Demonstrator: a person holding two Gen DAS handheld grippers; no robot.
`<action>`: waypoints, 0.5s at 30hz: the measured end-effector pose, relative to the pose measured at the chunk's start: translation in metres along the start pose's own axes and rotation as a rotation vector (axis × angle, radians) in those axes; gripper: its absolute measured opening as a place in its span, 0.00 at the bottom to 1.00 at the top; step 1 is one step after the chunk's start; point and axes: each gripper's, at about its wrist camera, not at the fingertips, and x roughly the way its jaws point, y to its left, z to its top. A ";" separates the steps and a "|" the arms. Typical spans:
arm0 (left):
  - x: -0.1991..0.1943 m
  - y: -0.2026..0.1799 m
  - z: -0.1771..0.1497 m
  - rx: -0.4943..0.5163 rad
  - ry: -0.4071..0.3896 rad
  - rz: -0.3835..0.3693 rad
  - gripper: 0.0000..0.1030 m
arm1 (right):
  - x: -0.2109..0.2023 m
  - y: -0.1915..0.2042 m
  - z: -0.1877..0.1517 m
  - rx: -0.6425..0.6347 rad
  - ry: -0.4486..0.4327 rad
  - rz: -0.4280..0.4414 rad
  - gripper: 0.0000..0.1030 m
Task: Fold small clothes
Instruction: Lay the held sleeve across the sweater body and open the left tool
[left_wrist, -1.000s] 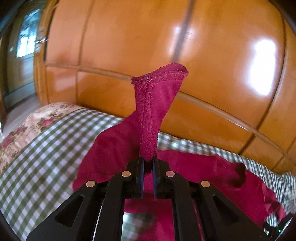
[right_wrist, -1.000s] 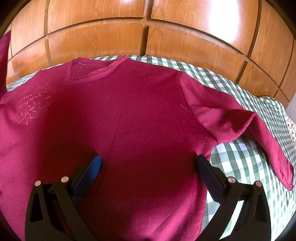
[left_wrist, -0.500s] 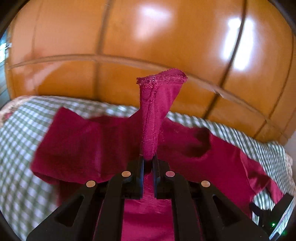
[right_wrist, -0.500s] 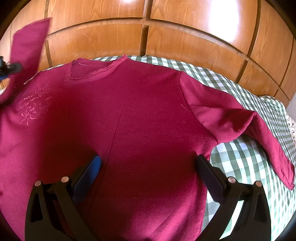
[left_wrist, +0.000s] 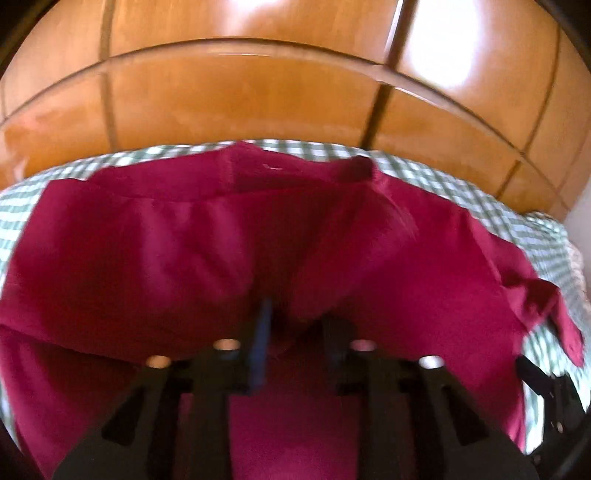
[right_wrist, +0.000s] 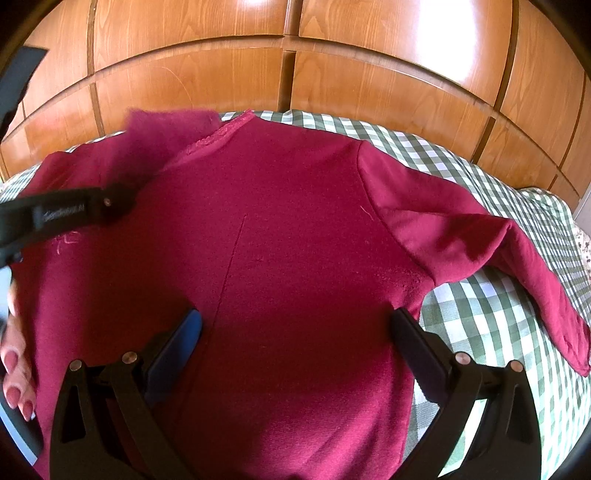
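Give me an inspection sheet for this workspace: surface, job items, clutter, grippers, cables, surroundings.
Surface: bed with green checked cover.
Job's things: dark red long-sleeved top spread flat; one sleeve stretched out to the side, the other sleeve brought over the chest.
Clutter: nothing seen.
Grippers: left gripper has just been opening, sleeve cloth between its jaws, no longer clamped; right gripper open wide over the lower body of the top.
Cables: nothing seen.
Surroundings: glossy wooden panelled headboard; person's hand at the edge.

Bright daylight, white glare on glossy wooden headboard, motion blur in left view, fisheye-curved dark edges
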 end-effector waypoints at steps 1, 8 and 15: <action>-0.004 0.001 -0.001 0.006 -0.002 -0.010 0.69 | 0.000 0.000 0.000 0.002 0.000 0.002 0.98; -0.043 0.029 -0.025 -0.030 -0.081 -0.015 0.84 | 0.000 0.000 0.000 0.004 0.000 0.003 0.98; -0.063 0.086 -0.053 -0.143 -0.041 0.091 0.84 | 0.000 0.000 0.001 0.005 0.000 0.003 0.98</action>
